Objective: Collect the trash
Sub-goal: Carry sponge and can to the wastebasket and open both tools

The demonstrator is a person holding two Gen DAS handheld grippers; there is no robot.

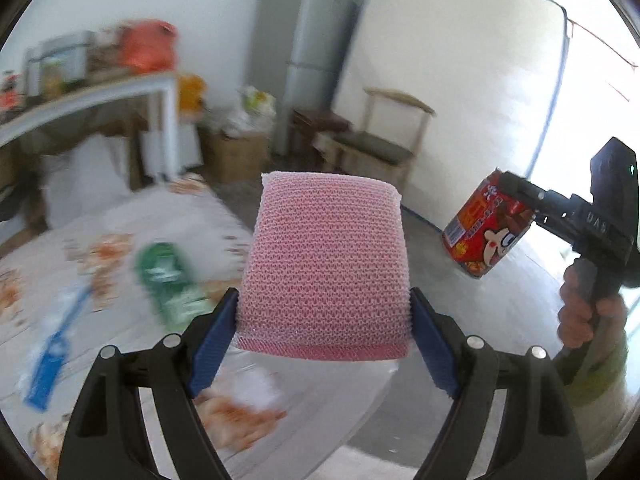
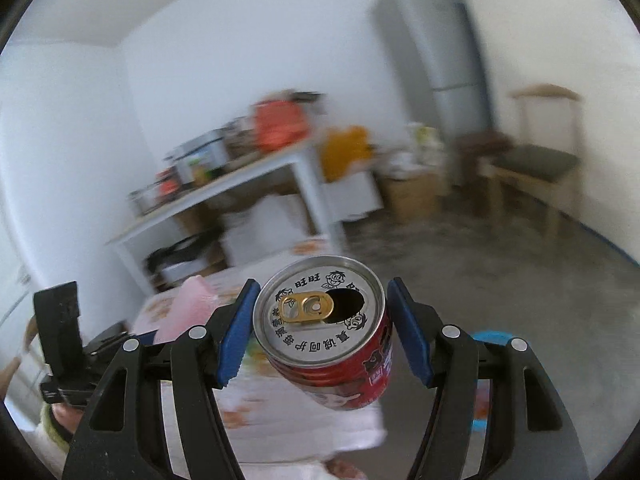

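My left gripper (image 1: 324,320) has its jaws clamped on the pink mesh (image 1: 326,268), my right gripper (image 2: 322,332) on the opened can (image 2: 324,332), both lifted clear above the bench (image 1: 120,220) for carrying to disposal.

Pink mesh sleeve (image 1: 324,268), red can (image 2: 336,344)

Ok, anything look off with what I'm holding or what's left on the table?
Nothing damaged or spilled. The red can, tab already opened, sits tilted in the right hand-held gripper. A green packet and blue wrapper lie on the table.
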